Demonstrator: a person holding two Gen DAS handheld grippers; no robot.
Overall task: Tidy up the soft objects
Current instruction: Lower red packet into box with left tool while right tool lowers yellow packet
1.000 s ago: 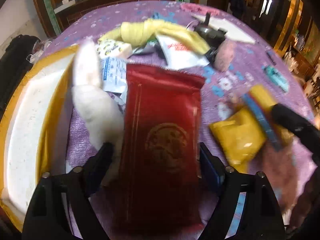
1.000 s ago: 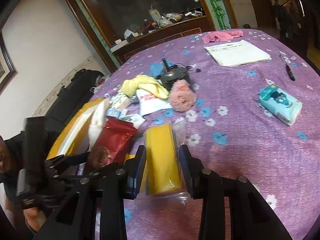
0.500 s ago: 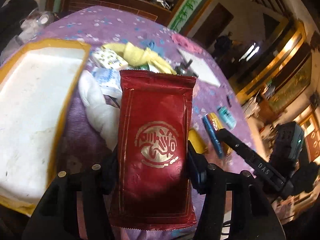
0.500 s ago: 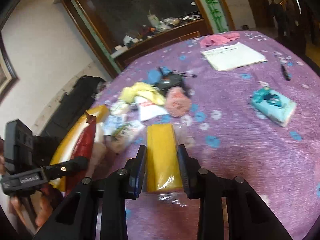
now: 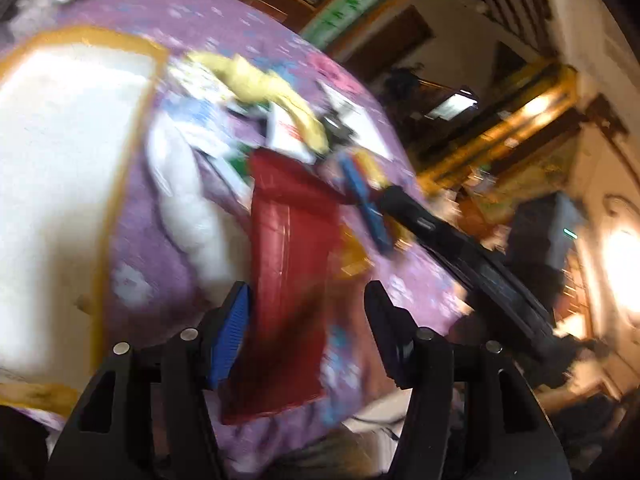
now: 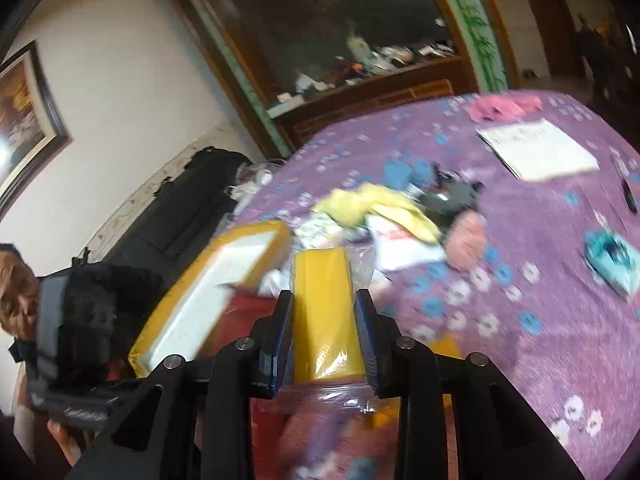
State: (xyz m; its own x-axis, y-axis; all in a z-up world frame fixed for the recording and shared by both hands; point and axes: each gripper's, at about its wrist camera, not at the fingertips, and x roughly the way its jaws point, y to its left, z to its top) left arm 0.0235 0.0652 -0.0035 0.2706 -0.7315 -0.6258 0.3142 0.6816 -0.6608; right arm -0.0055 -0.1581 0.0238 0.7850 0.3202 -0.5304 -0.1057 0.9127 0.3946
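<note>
Purple tablecloth (image 6: 500, 240) under scattered clutter

Motion smears the whole left wrist view: the glossy dark-red foil packet (image 5: 288, 280) shows no legible emblem, and whether it touches either finger cannot be told. The white foam tray with the yellow rim (image 5: 60, 160) runs off the left edge. The yellow sponge in a clear plastic bag (image 6: 324, 316) hides the bench behind it.

On the table (image 6: 560, 280): one red packet (image 5: 292, 264), one bagged yellow sponge (image 6: 324, 312), one yellow-rimmed tray (image 6: 256, 232), one teal pack (image 6: 612, 260), one pink puff (image 6: 466, 242), one paper sheet (image 6: 540, 150).
</note>
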